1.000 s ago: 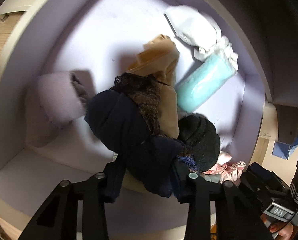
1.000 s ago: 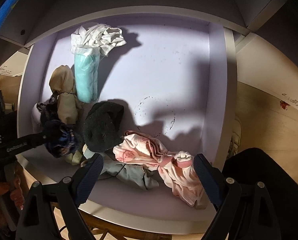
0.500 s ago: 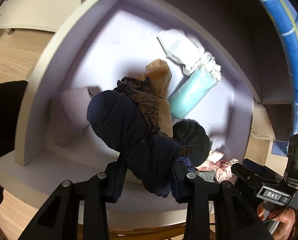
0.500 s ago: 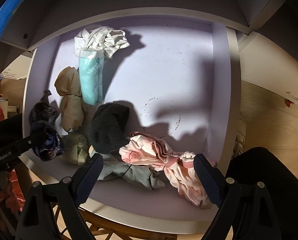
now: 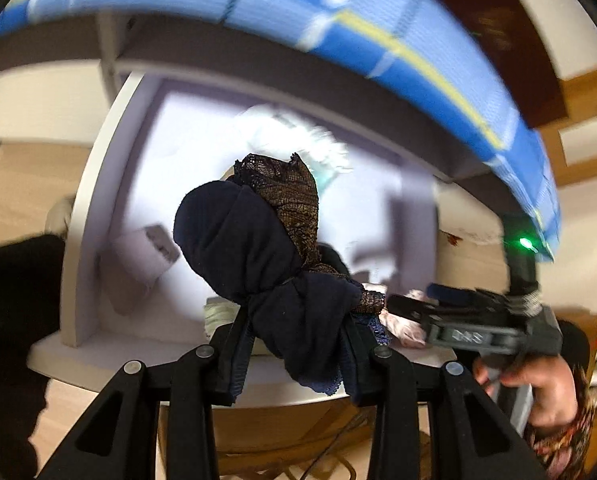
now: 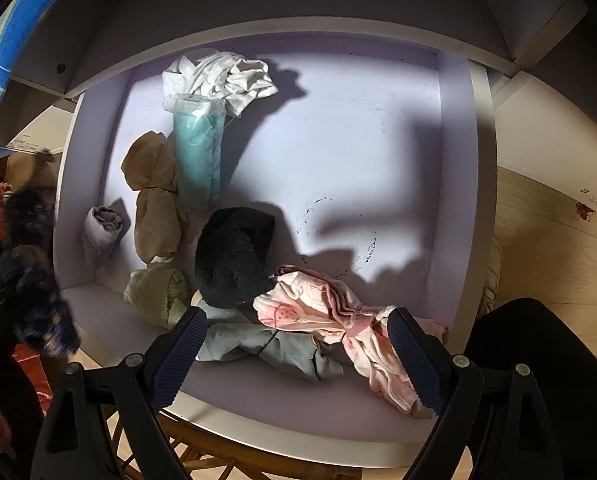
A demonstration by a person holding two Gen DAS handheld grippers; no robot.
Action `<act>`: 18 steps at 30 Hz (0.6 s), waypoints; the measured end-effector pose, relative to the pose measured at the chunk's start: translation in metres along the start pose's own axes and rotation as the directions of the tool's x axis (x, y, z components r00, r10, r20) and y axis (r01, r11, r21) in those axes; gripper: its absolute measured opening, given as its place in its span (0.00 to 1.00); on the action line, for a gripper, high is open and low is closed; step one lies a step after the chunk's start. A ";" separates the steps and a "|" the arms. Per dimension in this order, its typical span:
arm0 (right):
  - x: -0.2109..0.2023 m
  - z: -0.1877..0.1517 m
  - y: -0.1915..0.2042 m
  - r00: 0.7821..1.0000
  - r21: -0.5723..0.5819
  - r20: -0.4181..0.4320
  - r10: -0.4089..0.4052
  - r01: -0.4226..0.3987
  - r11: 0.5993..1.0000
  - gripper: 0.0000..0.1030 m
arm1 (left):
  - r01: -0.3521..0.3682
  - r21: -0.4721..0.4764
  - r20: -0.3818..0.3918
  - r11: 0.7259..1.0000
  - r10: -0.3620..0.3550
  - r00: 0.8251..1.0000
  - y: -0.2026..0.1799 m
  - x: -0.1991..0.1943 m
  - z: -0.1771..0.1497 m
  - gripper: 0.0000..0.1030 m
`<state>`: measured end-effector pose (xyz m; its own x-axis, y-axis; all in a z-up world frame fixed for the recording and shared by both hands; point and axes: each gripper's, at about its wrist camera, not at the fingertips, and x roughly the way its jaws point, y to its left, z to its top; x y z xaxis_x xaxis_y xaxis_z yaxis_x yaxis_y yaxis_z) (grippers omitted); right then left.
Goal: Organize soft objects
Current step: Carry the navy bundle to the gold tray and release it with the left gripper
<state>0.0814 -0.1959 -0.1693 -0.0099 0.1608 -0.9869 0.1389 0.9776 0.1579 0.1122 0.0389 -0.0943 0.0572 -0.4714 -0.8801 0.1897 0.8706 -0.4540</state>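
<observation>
The left gripper (image 5: pixel 294 344) is clenched on a knotted navy bundle (image 5: pixel 254 256) with a brown lace piece (image 5: pixel 290 192) wound into it, the pads pinching the fabric just below the knot while the bundle's bulk stands above the fingers. The bundle hangs above the front edge of the lilac tray (image 6: pixel 454 128), clear of its floor. In the right wrist view that same bundle shows as a dark blur at nine o'clock, outside the tray's left wall. The right gripper (image 6: pixel 298 352) hangs released, jaws wide and empty, over the tray's front edge with a grey garment (image 6: pixel 266 348) and a pink garment (image 6: pixel 318 300) lying between and beyond its fingers. Judging by what lies there, the sorting looks barely begun: only one item is lifted out, and the rest lie loose. A black knit piece (image 6: pixel 234 256) sits at the centre, a tan piece (image 6: pixel 154 196) and a mint roll (image 6: pixel 198 156) toward ten o'clock, a white crumpled cloth (image 6: pixel 222 76) at eleven o'clock, a lavender roll (image 6: pixel 102 228) at nine, and a pale green knit (image 6: pixel 158 292) at eight. The right half of the tray is bare, marked by small dark specks. The tray rests on a wooden stand over a light wood floor, under a shelf edge, with a blue checked cloth (image 5: pixel 338 12) above.
</observation>
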 end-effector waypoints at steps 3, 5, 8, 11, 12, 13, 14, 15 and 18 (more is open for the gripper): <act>-0.002 0.002 0.001 1.000 0.000 0.007 0.005 -0.005 1.000 0.90 | 0.013 0.067 0.024 0.998 -0.015 1.000 -0.017 -0.022 0.000 0.36; -0.003 0.002 0.001 1.000 0.001 0.007 0.008 -0.008 1.000 0.90 | 0.018 0.098 0.041 0.995 -0.023 0.999 -0.028 -0.033 0.001 0.36; -0.003 0.003 0.001 1.000 0.002 0.007 0.011 -0.011 1.000 0.90 | 0.031 0.161 0.081 0.986 -0.045 0.996 -0.047 -0.061 0.005 0.36; -0.005 0.003 0.003 1.000 -0.002 0.012 0.012 -0.012 1.000 0.90 | 0.052 0.228 0.127 0.972 -0.083 0.988 -0.073 -0.094 0.015 0.36; -0.006 0.003 0.003 1.000 -0.005 0.013 0.011 -0.011 1.000 0.90 | 0.053 0.241 0.136 0.969 -0.087 0.987 -0.079 -0.098 0.018 0.36; -0.006 0.003 0.004 1.000 -0.006 0.014 0.011 -0.011 1.000 0.90 | 0.049 0.262 0.150 0.964 -0.091 0.984 -0.088 -0.105 0.024 0.36; -0.006 0.003 0.004 1.000 -0.006 0.013 0.013 -0.013 1.000 0.90 | 0.047 0.279 0.165 0.959 -0.096 0.982 -0.096 -0.113 0.028 0.36; -0.005 0.003 0.004 1.000 -0.005 0.013 0.015 -0.015 1.000 0.90 | 0.050 0.297 0.179 0.954 -0.107 0.978 -0.106 -0.122 0.036 0.36; -0.006 0.004 0.005 1.000 -0.004 0.012 0.024 -0.023 1.000 0.90 | 0.035 0.338 0.214 0.940 -0.113 0.970 -0.131 -0.138 0.059 0.36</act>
<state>0.0858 -0.1922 -0.1626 0.0053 0.1821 -0.9833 0.1350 0.9741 0.1811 0.1371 -0.0186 0.0950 0.2435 -0.5857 -0.7731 0.5118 0.7546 -0.4106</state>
